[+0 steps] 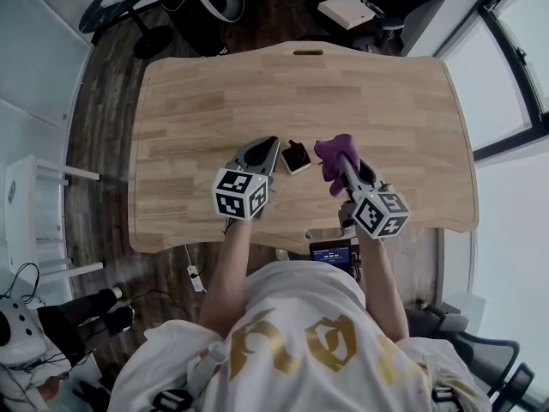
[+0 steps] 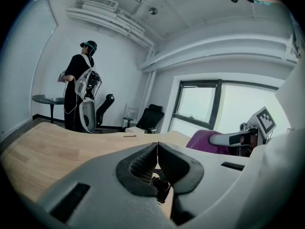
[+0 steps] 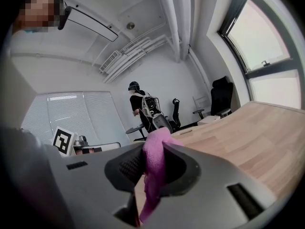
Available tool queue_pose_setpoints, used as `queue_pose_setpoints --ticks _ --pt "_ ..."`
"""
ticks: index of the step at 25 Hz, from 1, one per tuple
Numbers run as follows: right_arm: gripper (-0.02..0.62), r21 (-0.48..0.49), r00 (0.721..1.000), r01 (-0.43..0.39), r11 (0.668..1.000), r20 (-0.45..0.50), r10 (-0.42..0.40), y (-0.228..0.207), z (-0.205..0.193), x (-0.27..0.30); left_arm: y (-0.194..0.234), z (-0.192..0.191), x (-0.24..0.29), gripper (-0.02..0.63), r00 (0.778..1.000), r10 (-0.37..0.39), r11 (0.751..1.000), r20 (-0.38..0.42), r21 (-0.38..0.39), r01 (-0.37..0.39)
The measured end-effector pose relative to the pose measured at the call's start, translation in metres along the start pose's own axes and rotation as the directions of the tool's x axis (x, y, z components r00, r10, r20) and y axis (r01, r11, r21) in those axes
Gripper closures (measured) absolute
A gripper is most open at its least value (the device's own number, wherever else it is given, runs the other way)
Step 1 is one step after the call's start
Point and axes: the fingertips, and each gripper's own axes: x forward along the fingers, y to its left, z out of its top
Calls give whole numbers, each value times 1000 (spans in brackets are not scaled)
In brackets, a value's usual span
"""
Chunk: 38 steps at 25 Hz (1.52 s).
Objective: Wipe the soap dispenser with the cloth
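A small dark screen sits at the near edge of the wooden table, just behind the right tongs. The left tongs are a little way off beside them, and both point away from the person over the near part of the table. The left tongs are pressed together, the two dark pads touch at the tip, and nothing is in them. A small dark shiny bit shows through the gap under the pads, but I cannot tell what it is. The right tongs are pinching the purple cloth. The cloth sticks up between the pads and hangs down under them. The soap dispenser stands on the table between the two tongs, just beside the tip of the left tongs and just beside the cloth. I cannot tell if it touches either one. Past the tips of the tongs the table top is bare wood. Far beyond the left tongs, another person stands by the wall, with a black chair and a big window more to the right.
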Motion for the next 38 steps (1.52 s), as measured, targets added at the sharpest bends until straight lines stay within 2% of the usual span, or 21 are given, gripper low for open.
queue_pose_setpoints --ticks 7,14,19,24,25,27,28,31,33,36,38 --pt "534 -8 999 3 1000 -37 -4 -9 -6 6 1 -21 11 597 999 -20 999 -39 -34 19" --pt "534 -4 997 3 1000 -81 -3 -18 -19 18 9 -58 19 595 987 -35 999 -157 9 37" --pt "534 -11 994 11 1000 -110 -12 -26 -26 26 6 -71 24 595 982 -126 990 -143 -73 117" --pt "534 -24 989 16 1000 -147 -20 -35 -33 33 13 -94 30 586 973 -138 986 -184 -122 117" --pt "534 -23 988 18 1000 -155 -21 -38 -35 34 15 -100 31 560 969 -147 982 -198 -147 119" --pt "534 -17 986 20 1000 -167 -22 -42 -39 37 17 -111 35 455 959 -176 971 -220 -199 132" --pt "534 -15 985 19 1000 -171 -21 -43 -41 39 17 -115 37 426 956 -185 968 -229 -210 137" --pt "534 -15 983 15 1000 -182 -17 -46 -44 45 18 -125 41 380 950 -176 976 -258 -174 134" --pt "534 -20 981 14 1000 -192 -17 -48 -46 48 16 -135 45 290 938 -182 980 -294 -137 147" --pt "534 -22 978 13 1000 -210 -17 -49 -51 51 10 -148 48 273 912 -215 977 -349 -88 196" --pt "534 -22 975 14 1000 -220 -18 -51 -54 53 9 -151 52 272 907 -219 975 -359 -65 210"
